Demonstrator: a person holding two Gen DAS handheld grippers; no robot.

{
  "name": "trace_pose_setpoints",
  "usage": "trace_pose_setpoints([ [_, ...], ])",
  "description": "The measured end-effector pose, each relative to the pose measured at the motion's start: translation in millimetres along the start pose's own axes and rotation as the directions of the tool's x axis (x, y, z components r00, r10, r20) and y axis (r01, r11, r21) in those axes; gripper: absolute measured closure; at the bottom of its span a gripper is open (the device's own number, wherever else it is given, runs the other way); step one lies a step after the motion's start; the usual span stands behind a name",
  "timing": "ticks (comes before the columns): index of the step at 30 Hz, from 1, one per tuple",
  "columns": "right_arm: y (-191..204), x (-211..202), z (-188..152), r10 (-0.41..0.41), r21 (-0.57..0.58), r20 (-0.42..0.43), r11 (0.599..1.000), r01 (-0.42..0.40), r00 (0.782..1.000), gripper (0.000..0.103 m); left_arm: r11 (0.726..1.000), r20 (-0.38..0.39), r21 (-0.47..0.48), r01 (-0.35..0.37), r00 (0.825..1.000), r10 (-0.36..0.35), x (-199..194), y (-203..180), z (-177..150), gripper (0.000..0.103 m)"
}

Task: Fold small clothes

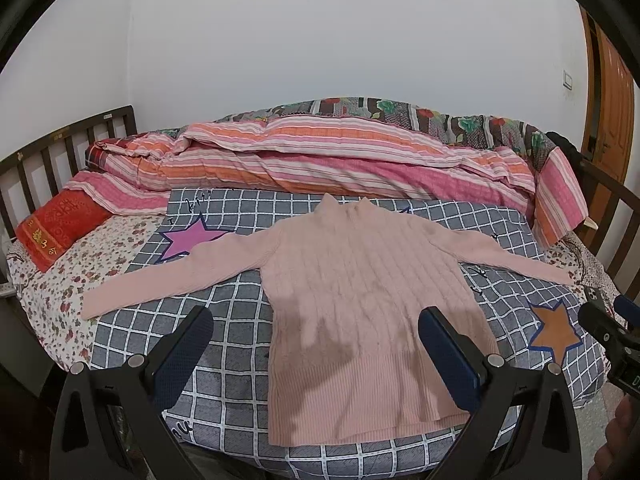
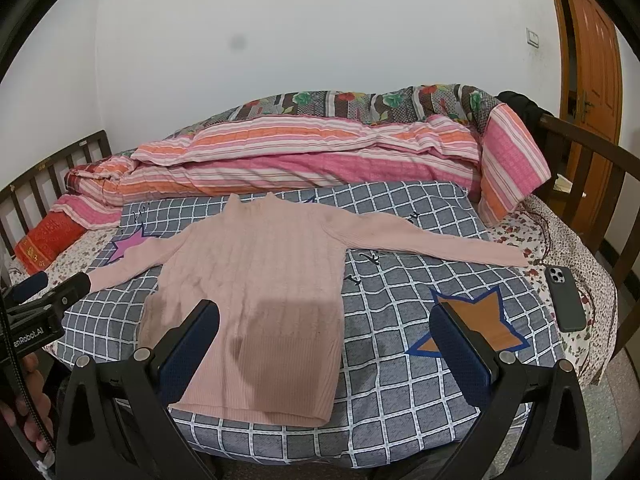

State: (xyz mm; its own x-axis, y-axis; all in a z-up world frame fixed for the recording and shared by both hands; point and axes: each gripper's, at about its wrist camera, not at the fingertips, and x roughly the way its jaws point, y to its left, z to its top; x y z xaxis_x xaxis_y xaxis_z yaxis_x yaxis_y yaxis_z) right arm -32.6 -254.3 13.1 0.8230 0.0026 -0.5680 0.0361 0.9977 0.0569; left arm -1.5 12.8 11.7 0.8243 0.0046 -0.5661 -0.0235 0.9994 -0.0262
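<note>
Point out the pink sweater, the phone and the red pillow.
pink sweater [image 1: 360, 280]: left wrist view, middle of its chest.
phone [image 2: 565, 299]: right wrist view, centre of its dark back.
red pillow [image 1: 60, 228]: left wrist view, its top face.

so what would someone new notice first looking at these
The pink sweater spread flat with both sleeves stretched out, on a grey checked blanket with star patches, takes the eye first. Behind it a striped pink and orange quilt lies bunched along the wall side of the bed. In the foreground the left gripper and right gripper hover with jaws wide apart, holding nothing; a dark phone lies at the bed's right edge.
</note>
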Motion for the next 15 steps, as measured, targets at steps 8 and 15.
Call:
trace_pose_setpoints([
  [8,0.2,0.1,0.0,0.001,0.000,0.000,1.000,-0.001,1.000,0.000,1.000,0.001,0.001,0.000,1.000,0.000,-0.7,-0.3,-0.7,0.000],
  [15,0.5,1.0,1.0,-0.001,-0.004,0.000,1.000,0.001,1.000,0.000,1.000,0.006,-0.004,-0.001,1.000,0.001,-2.2,2.7,2.5,0.000],
])
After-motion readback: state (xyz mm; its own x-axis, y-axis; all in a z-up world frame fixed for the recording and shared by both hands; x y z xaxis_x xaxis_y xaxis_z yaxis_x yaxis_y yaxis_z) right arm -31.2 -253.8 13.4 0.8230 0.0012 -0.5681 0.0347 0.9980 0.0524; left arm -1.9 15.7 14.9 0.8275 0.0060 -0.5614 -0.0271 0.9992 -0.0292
